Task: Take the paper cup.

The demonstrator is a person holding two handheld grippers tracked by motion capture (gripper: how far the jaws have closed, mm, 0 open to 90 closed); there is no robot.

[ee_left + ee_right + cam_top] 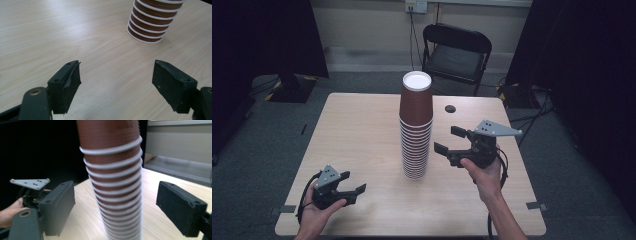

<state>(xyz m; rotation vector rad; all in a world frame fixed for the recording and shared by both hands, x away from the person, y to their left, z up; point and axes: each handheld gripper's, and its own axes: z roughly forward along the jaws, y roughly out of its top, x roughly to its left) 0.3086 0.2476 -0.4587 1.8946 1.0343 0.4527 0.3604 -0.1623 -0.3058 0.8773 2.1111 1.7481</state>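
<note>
Nearest the person, at the front left of the tabletop (362, 130), the left gripper (348, 189) rests low over the wood with its jaws spread wide and nothing between them. In the left gripper view those jaws frame bare pale wood grain, and the foot of the stack of cups (152, 22) stands well beyond them, up and to the right.

Farther in, on the right side, the right gripper (448, 140) is held above the tabletop, its jaws also wide apart and pointing toward the stack. In the right gripper view the stack of cups (113, 185) rises between the two jaws without touching either, and the left gripper (31, 192) shows farther off at the left edge.

The stack of cups (416, 127) stands near the middle of the tabletop. The brown cups are nested upside down, white rims downward, so the long axis runs upright and the closed white base of the top cup faces up. It leans very slightly.

Beyond the stack a small dark round hole (450, 108) sits in the tabletop. Behind the table stand a black folding chair (456, 55), grey carpet (267, 145), a pale wall with a socket (416, 6), and black curtains (267, 35) on both sides.
</note>
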